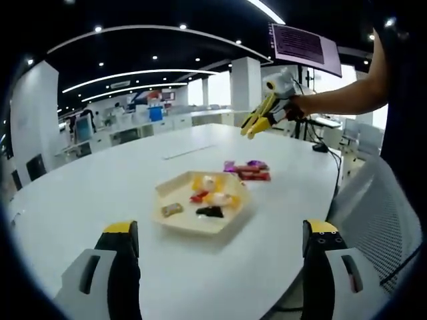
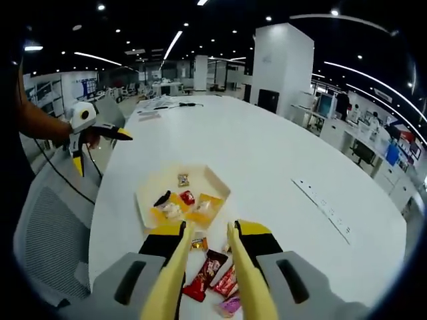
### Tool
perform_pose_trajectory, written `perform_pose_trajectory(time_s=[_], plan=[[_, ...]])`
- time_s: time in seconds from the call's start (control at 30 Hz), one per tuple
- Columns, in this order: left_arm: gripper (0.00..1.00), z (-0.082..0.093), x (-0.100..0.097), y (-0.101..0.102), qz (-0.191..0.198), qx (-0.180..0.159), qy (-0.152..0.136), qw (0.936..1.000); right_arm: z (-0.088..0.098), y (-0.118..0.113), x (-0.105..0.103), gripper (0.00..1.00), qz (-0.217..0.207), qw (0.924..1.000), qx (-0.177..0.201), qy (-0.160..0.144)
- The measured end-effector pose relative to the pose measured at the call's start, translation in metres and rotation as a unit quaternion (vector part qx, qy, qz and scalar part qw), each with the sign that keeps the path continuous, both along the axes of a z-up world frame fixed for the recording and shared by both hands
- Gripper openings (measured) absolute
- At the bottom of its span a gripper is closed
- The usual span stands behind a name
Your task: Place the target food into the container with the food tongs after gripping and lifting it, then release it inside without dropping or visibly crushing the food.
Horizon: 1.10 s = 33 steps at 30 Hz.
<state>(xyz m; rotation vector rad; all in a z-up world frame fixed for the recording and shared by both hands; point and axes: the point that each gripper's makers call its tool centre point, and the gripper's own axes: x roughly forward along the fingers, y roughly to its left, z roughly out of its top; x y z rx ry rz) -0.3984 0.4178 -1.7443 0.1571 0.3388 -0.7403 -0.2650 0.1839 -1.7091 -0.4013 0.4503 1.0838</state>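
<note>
Left gripper (image 1: 220, 250) low over white table (image 1: 87, 193), jaws wide apart, nothing between. Cream hexagonal tray (image 1: 175, 223) ahead at 12 o'clock, holding assorted wrapped snacks (image 1: 212, 197). More wrapped snacks (image 1: 248, 171) lie loose on table just beyond tray at 1 o'clock.

Right gripper (image 2: 208, 257) carries yellow tongs (image 2: 243, 283) between its jaws; tong arms slightly parted, tips (image 2: 187, 233) over loose red-wrapped snacks (image 2: 208, 270), tray (image 2: 148, 193) at 11 o'clock. Whether tongs touch a snack: cannot tell.
</note>
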Motion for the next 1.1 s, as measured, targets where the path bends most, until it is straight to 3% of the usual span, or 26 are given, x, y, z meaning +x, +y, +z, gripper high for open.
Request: perform_pose_trajectory(time_s=[0.57, 1.1], plan=[[0.99, 0.0, 0.002, 0.001, 0.003, 0.0, 0.002, 1.0, -0.008, -0.005, -0.003, 0.28, -0.002, 1.0, 0.0, 0.001], [0.99, -0.003, 0.001, 0.002, 0.003, 0.004, 0.006, 1.0, -0.053, -0.014, -0.004, 0.28, -0.016, 0.999, -0.03, 0.028]])
